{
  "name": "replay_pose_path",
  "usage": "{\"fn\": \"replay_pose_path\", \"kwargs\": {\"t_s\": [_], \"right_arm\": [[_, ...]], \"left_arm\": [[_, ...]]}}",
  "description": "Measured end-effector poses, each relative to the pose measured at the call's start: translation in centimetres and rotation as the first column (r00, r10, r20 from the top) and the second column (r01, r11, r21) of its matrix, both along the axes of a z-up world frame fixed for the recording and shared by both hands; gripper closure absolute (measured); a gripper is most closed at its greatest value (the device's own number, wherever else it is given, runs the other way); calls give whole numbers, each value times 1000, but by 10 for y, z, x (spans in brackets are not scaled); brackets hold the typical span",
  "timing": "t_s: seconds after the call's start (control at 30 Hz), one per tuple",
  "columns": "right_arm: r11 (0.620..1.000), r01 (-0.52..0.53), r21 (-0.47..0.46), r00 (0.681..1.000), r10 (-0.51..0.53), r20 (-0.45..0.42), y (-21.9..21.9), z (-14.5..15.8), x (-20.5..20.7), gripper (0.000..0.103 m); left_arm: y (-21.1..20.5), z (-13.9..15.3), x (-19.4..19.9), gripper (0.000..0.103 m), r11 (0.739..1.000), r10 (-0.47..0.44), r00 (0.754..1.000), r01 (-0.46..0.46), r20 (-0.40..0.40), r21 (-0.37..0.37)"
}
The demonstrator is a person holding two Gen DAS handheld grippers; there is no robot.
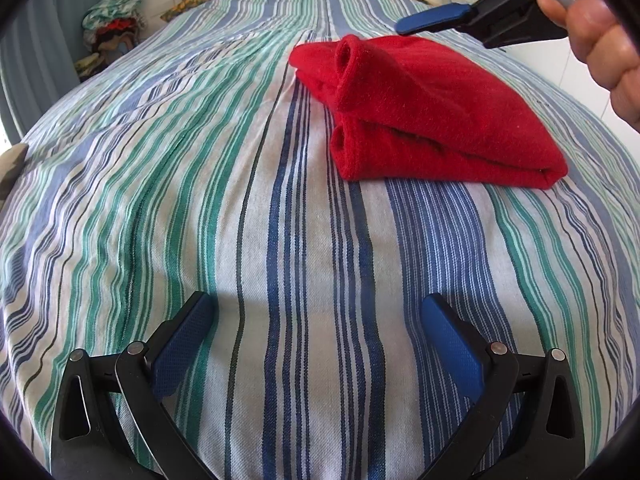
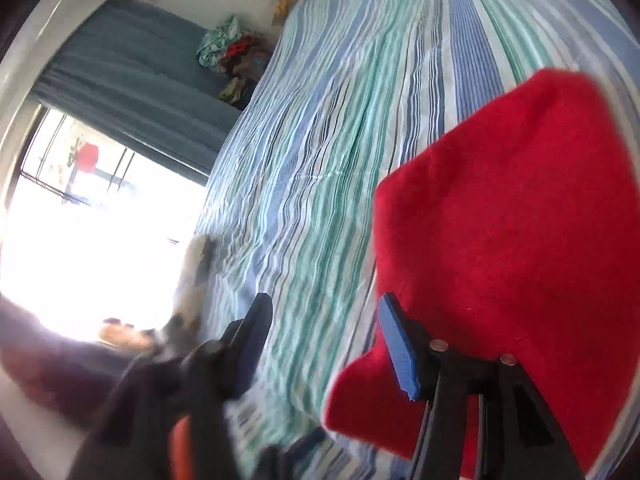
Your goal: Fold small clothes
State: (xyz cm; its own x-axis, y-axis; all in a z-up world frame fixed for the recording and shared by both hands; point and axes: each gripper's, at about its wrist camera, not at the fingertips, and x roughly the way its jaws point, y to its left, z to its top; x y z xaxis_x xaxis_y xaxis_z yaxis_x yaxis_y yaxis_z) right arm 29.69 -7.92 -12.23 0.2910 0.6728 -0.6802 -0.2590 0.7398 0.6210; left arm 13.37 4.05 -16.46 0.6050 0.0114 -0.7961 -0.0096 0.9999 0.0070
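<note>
Both pairs of jaws stand released, nothing between them: the left gripper [image 1: 316, 316] hovers over bare striped bedspread [image 1: 200, 200], the right gripper [image 2: 324, 336] beside the one red garment [image 1: 420, 112] (folded into a thick bundle), which lies on the bed. One heap of clothes [image 1: 112, 20] sits beyond.

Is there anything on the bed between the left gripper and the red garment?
Nothing visible. Only bare striped bedspread lies between the open left gripper and the folded red garment. The right gripper, open and empty, hovers beyond the garment's far edge, not in that path.
</note>
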Motion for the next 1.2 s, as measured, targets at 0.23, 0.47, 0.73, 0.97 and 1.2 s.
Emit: {"fn": "replay_pose_path", "kwargs": {"t_s": [0.23,0.47,0.73,0.97,1.2], "right_arm": [[945,-159,-284,980,185,68,18,-13,-23,78],[897,-233,-375,963,267,40,46,-57,-45,79],[910,-90,-405,967,177,182,-42,10,-68,79],[911,12,-412,995,30,95,-91,-50,-90,79],[921,191,-339,965,-113,238,-112,-19,-133,47]], "left_arm": [[0,0,0,1,1000,-1,1000,1,2,0],[2,1,-2,1,1000,-5,1000,5,7,-10],[2,1,-2,1,1000,-5,1000,5,7,-7],[2,1,-2,1,1000,-5,1000,5,9,-4],[1,0,-1,1,1000,-4,1000,4,7,3]]}}
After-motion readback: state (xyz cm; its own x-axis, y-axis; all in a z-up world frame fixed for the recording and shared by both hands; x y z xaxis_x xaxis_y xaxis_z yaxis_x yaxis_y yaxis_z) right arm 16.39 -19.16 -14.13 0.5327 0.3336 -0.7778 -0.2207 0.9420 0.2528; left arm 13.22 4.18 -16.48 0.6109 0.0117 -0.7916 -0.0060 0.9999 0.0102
